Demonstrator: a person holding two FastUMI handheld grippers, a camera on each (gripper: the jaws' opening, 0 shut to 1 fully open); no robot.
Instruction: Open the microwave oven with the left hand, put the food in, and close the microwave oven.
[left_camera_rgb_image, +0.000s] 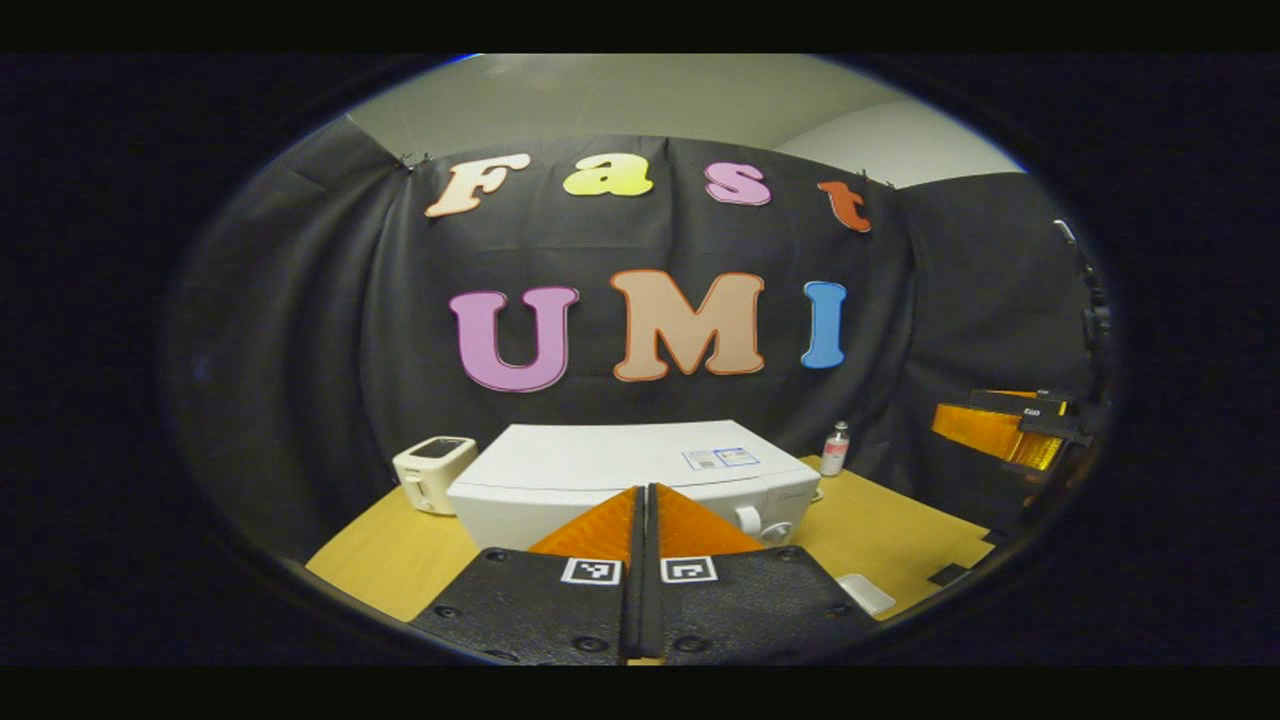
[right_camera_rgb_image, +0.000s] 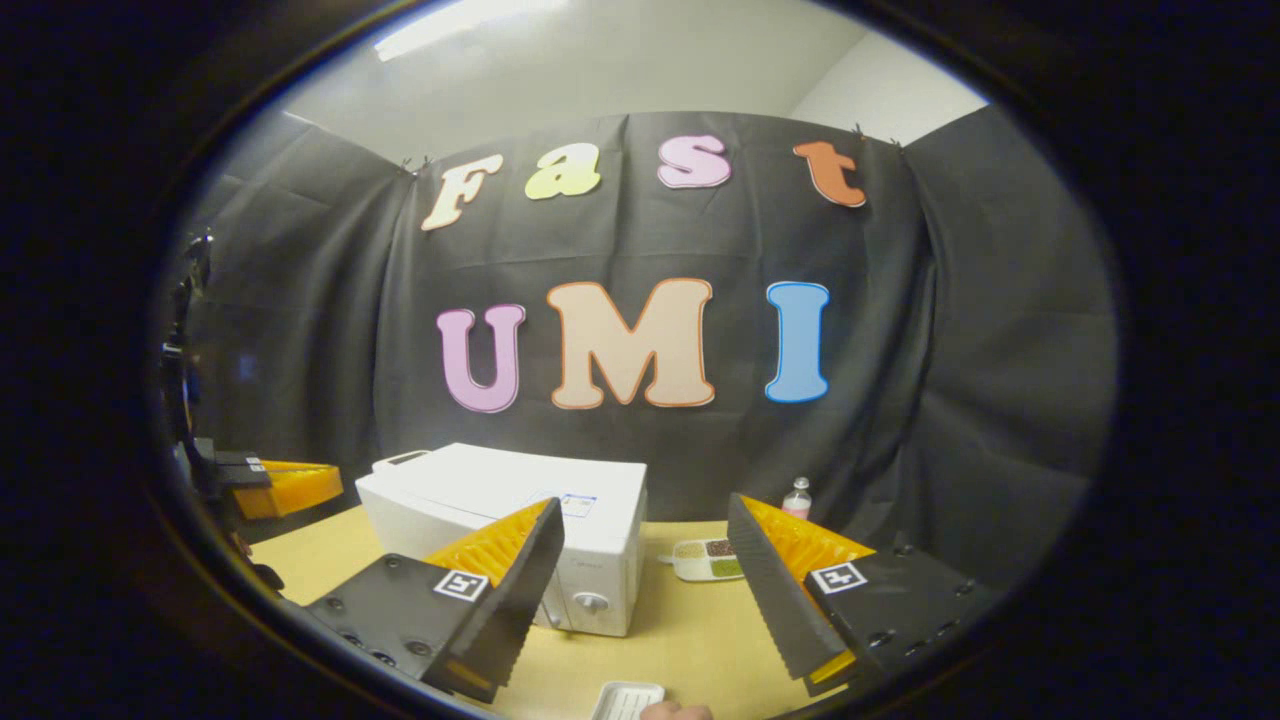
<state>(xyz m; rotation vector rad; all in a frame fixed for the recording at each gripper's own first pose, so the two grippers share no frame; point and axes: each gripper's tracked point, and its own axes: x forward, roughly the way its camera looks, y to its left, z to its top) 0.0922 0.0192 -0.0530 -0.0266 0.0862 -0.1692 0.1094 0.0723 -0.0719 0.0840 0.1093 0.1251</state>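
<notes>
The white microwave oven (left_camera_rgb_image: 640, 475) sits on the wooden bench (left_camera_rgb_image: 900, 540) with its door closed, near the back wall. In the left gripper view the left tool (left_camera_rgb_image: 643, 530) hangs in front of it with its two fingers pressed together and nothing between them. In the right gripper view the right tool (right_camera_rgb_image: 645, 585) is spread wide and empty (the oven's dial side shows through the gap). A divided food tray (right_camera_rgb_image: 708, 560) rests on the bench just right of the oven, and a small bottle (right_camera_rgb_image: 797, 497) stands behind it. A toaster (left_camera_rgb_image: 433, 472) stands at the oven's far side.
</notes>
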